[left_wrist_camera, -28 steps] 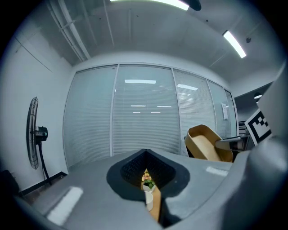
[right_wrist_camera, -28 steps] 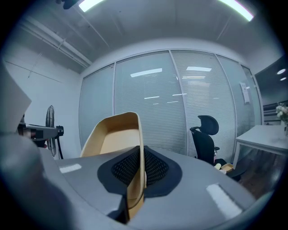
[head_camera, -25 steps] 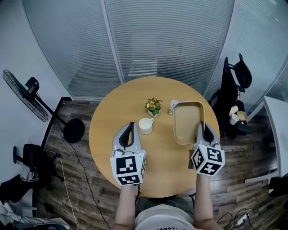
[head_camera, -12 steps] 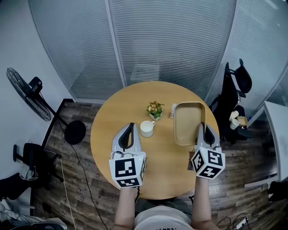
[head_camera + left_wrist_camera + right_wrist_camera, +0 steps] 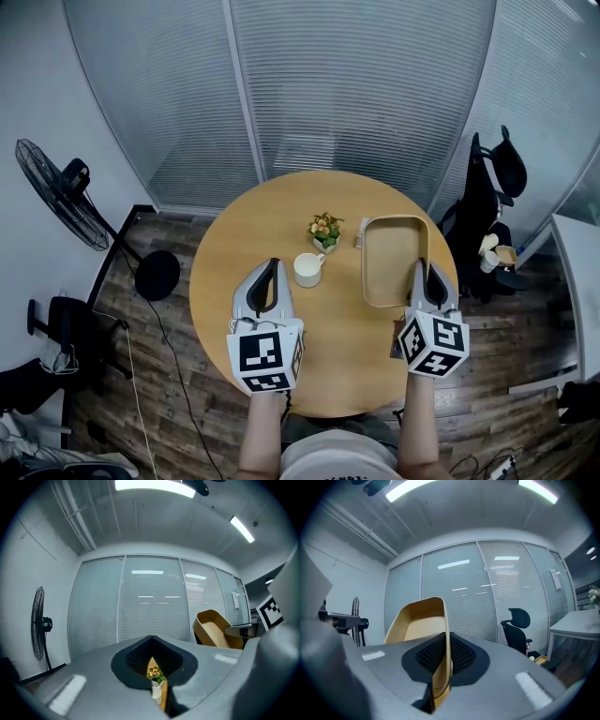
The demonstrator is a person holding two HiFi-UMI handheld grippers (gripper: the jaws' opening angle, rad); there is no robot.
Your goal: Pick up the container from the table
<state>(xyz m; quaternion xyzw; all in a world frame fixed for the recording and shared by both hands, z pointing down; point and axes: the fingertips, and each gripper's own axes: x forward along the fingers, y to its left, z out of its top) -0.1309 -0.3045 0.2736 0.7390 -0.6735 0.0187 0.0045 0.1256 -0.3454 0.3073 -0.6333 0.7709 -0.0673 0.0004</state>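
The container (image 5: pixel 392 260) is a tan oblong tray with raised walls, over the right side of the round wooden table (image 5: pixel 253 216). My right gripper (image 5: pixel 424 269) is shut on its near right rim. In the right gripper view the thin wall of the container (image 5: pixel 417 623) is pinched between the jaws of the right gripper (image 5: pixel 443 667), and the tray tilts up against the glass wall. In the left gripper view the container (image 5: pixel 214 631) hangs above the table's level. My left gripper (image 5: pixel 271 267) is shut and holds nothing; through the left gripper (image 5: pixel 154 670) only a narrow slit shows.
A white cup (image 5: pixel 306 268) and a small potted plant (image 5: pixel 324 228) stand mid-table, just ahead of the left gripper. A small card (image 5: pixel 360 231) lies beside the container. A black office chair (image 5: pixel 487 187) stands right of the table, a floor fan (image 5: pixel 56 187) at the left.
The right gripper keeps its hold on the container's rim. Both grippers have barely moved, while the head view has shifted a little.
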